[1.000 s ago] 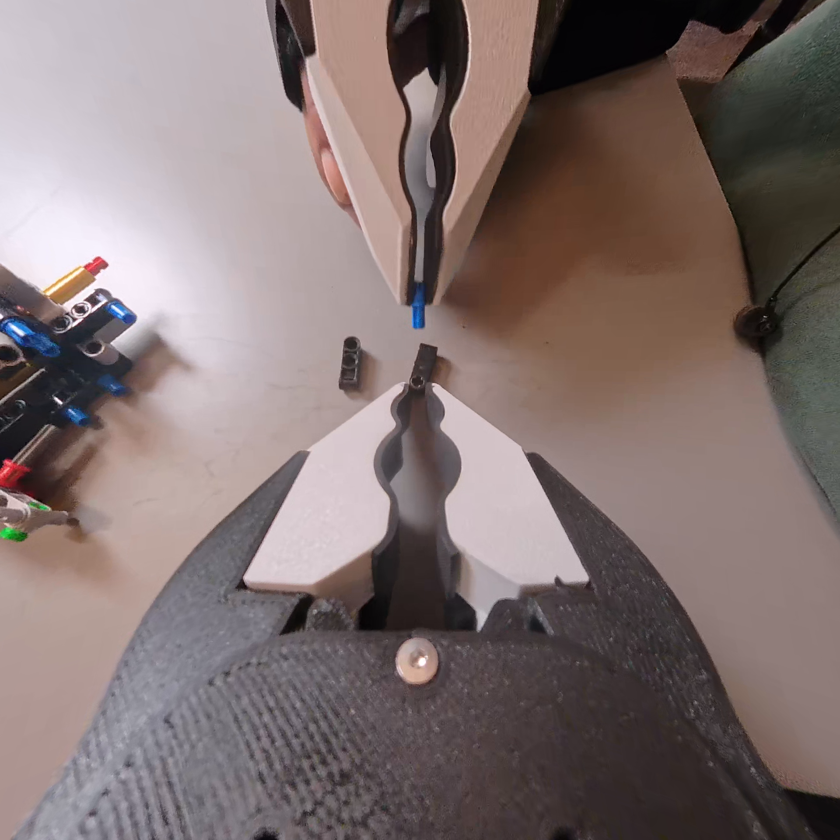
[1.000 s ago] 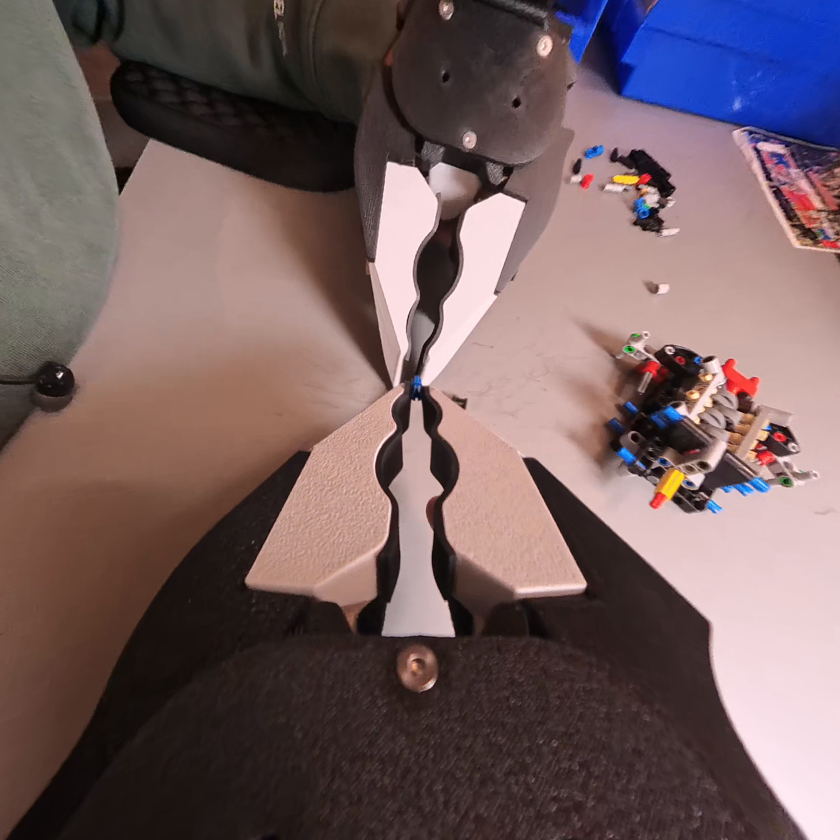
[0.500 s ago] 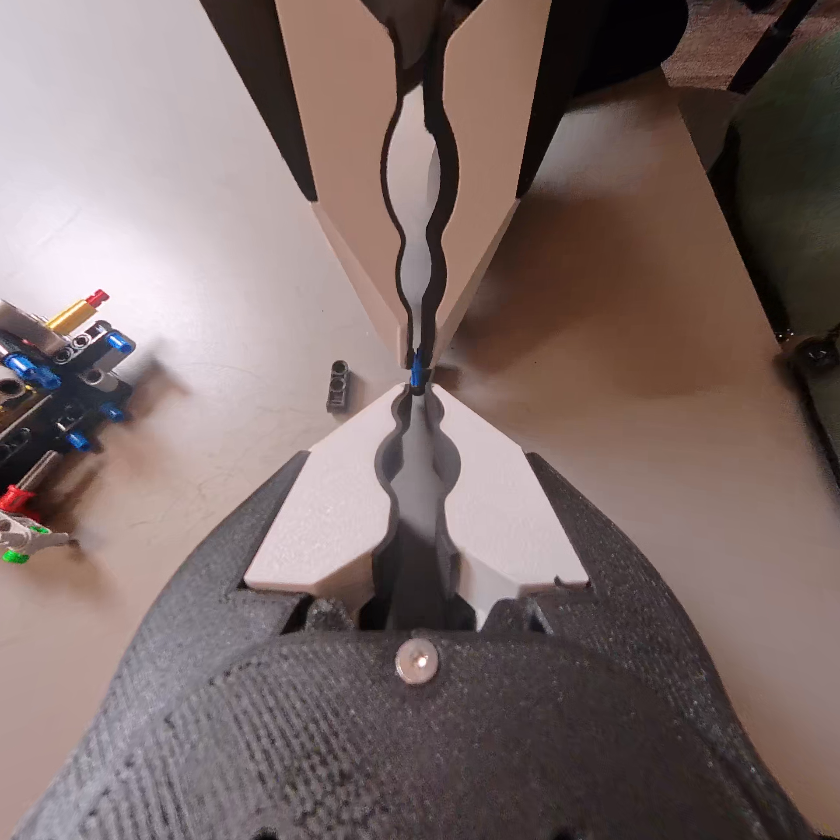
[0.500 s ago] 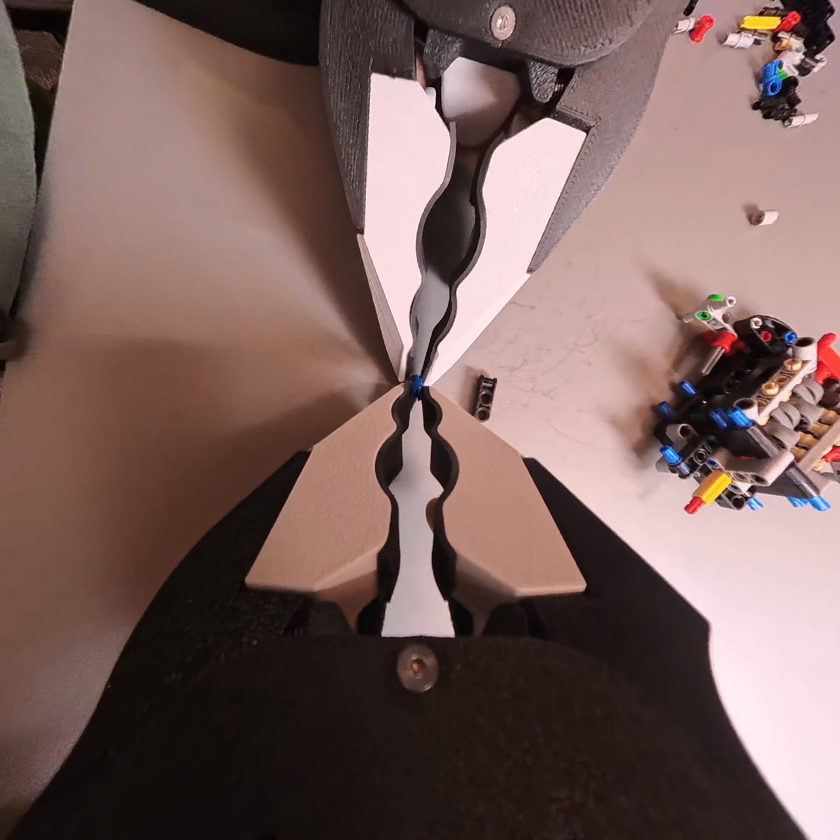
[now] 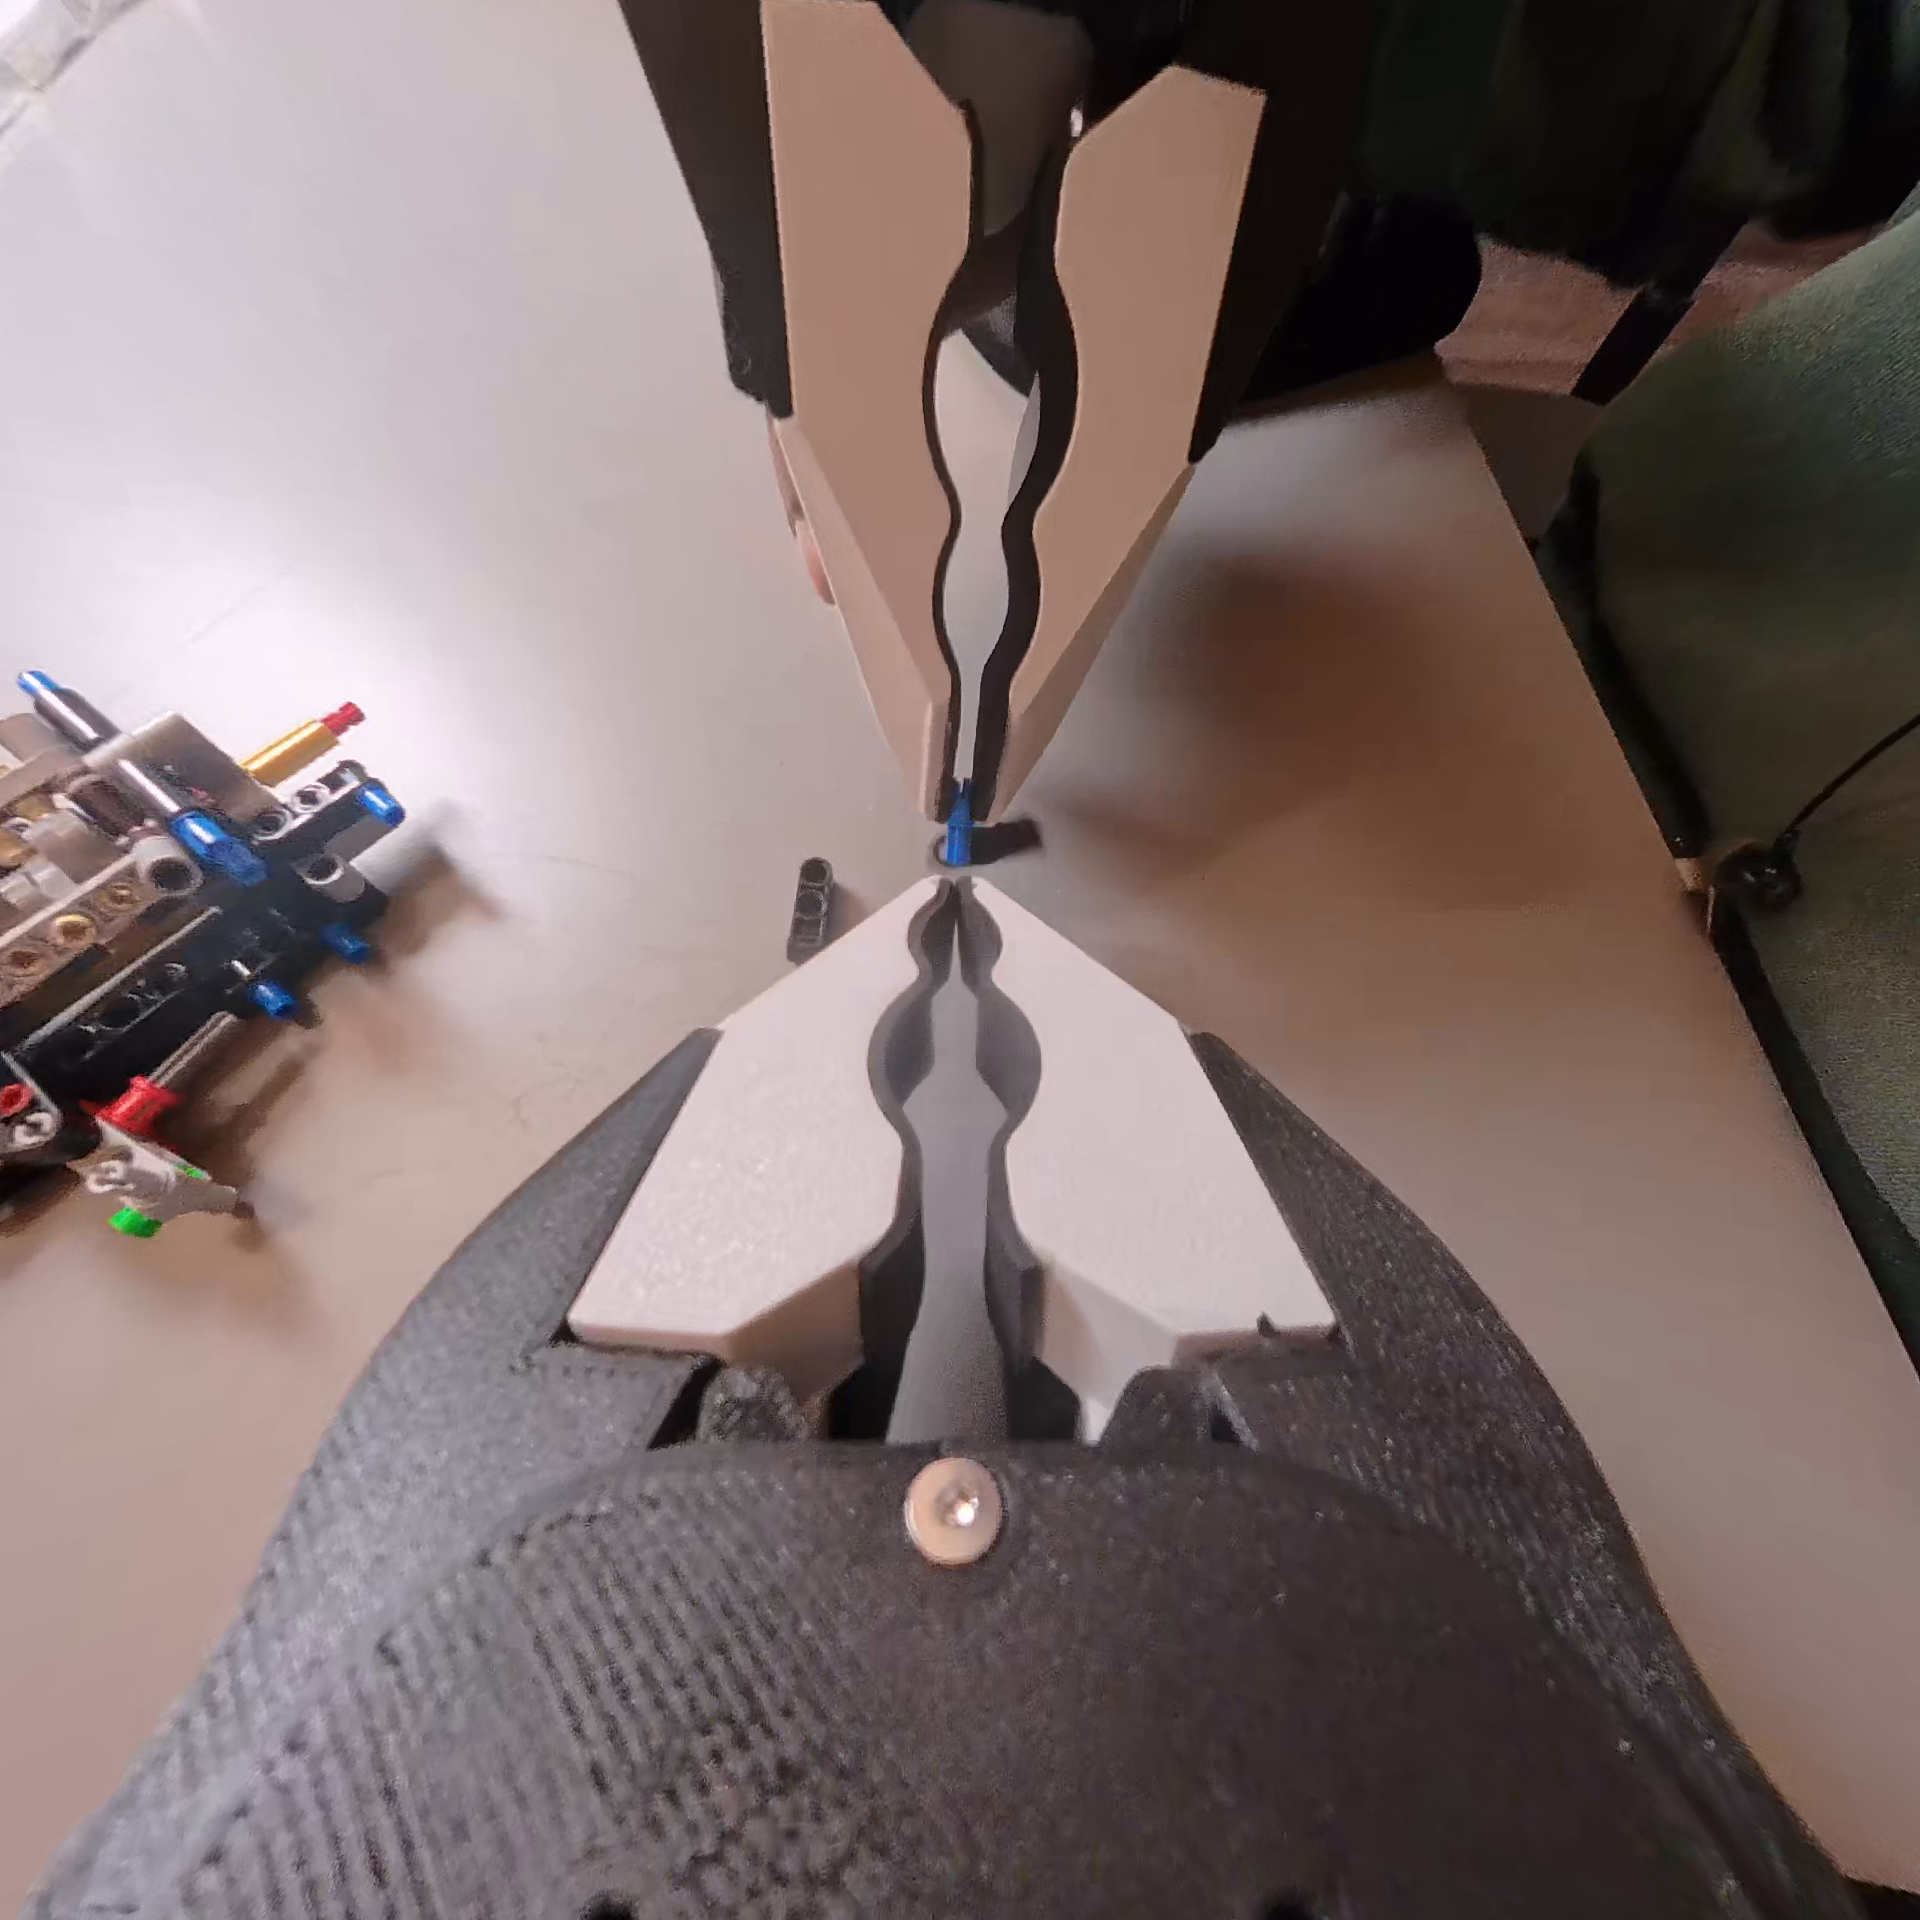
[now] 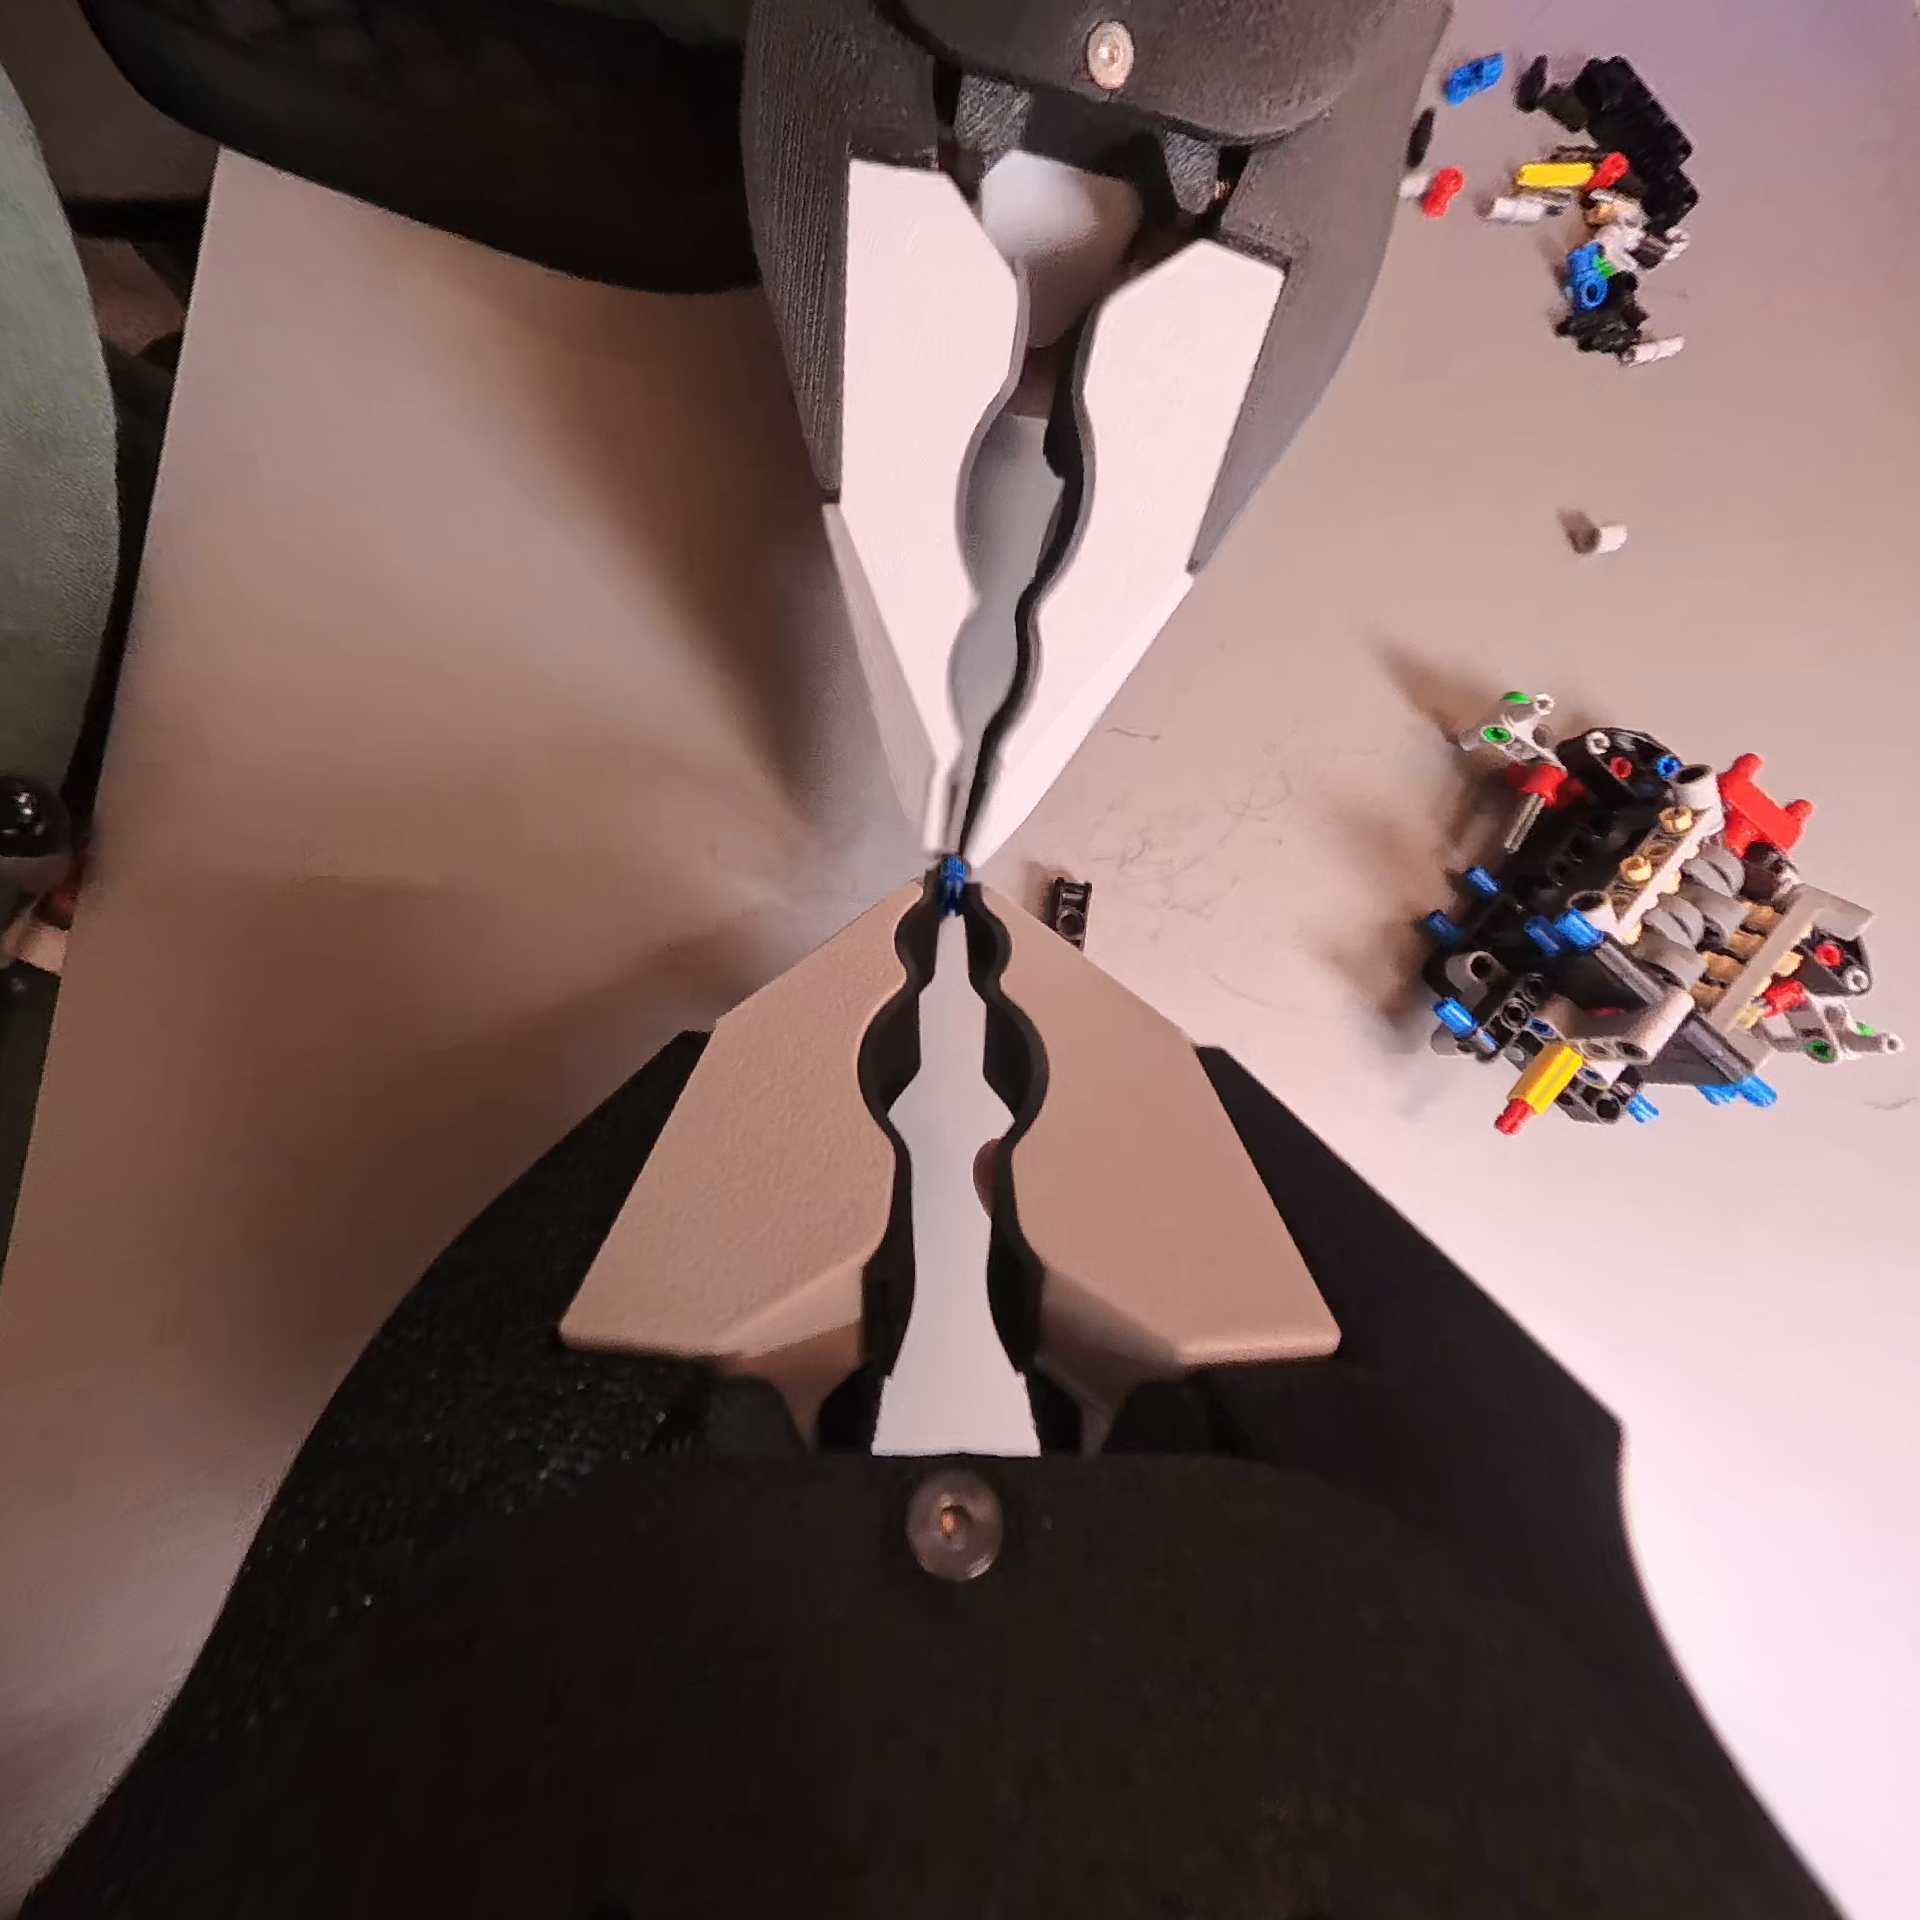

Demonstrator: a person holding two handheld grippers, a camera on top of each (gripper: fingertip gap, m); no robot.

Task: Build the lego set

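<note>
The right gripper [image 5: 961,805] clamps the blue pin [image 5: 957,831]; the left gripper [image 5: 951,883], jaws closed on a black beam [image 5: 1003,836], should hold square while it seats

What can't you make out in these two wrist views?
1. Left wrist view: how deep the blue pin sits in the black piece; the right gripper covers it.
2. Right wrist view: black piece hidden behind left gripper.
3. Left wrist view: built model cut by left edge.
4. Right wrist view: loose parts blurred.
</note>
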